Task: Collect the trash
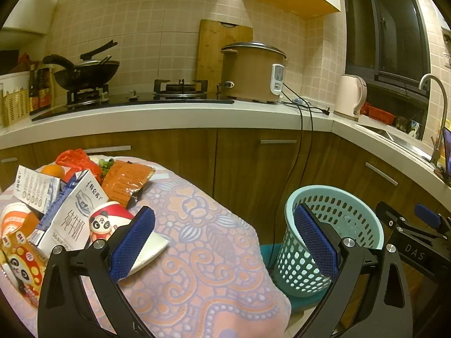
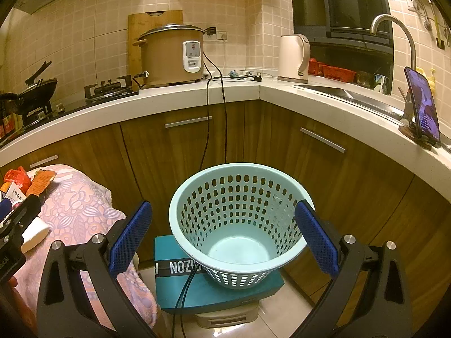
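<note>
A pile of trash lies on a pink patterned cloth (image 1: 197, 239): white milk cartons (image 1: 67, 214), an orange snack bag (image 1: 126, 178), a red panda cup (image 1: 108, 219), a red plastic bag (image 1: 77, 159) and a white napkin (image 1: 149, 249). A light blue perforated basket (image 2: 239, 225) stands empty on a teal box (image 2: 214, 287). My left gripper (image 1: 225, 242) is open and empty above the cloth, right of the pile. My right gripper (image 2: 222, 236) is open and empty, just in front of the basket.
A wooden-fronted L-shaped counter (image 2: 253, 90) runs behind, with a rice cooker (image 2: 172, 53), kettle (image 2: 294, 57), gas hob with wok (image 1: 87, 73), sink and tap (image 2: 394, 33), and a phone on a stand (image 2: 422, 107). Black cords (image 2: 208, 129) hang down the cabinet behind the basket.
</note>
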{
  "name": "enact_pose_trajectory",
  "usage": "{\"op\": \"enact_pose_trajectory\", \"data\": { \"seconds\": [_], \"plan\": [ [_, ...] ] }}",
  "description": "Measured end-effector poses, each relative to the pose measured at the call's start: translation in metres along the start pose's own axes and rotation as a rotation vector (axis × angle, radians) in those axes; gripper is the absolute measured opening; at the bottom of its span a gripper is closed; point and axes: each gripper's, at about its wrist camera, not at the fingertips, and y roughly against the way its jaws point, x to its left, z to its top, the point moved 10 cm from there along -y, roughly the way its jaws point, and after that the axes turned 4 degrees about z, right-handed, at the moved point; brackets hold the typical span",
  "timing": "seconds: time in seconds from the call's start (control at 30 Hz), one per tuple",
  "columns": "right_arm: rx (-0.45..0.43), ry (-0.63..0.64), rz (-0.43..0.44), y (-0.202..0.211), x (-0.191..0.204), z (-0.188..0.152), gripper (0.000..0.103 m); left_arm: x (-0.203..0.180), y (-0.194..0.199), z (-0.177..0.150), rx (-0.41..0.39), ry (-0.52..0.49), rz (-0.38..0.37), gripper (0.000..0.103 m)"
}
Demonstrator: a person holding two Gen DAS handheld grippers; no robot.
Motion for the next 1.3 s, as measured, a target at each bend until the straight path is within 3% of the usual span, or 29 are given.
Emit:
{"op": "enact_pose_trajectory", "data": {
  "seconds": [0.77,1.07,1.3],
  "plan": [
    [0.002,0.003,0.007,0.000,0.003,0.002,0.096,0.000,0.000,0.000,0.001,-0.001,-0.002,0.095],
    [-0.014,0.028,0.026,0.009,0.017,0.006,0.096,0.013,0.011,0.005,-0.010,0.050,-0.011,0.095],
    [-0.037,0.057,0.108,0.023,0.043,0.013,0.096,0.040,0.036,0.007,0.027,0.076,0.073,0.095]
  ]
}}
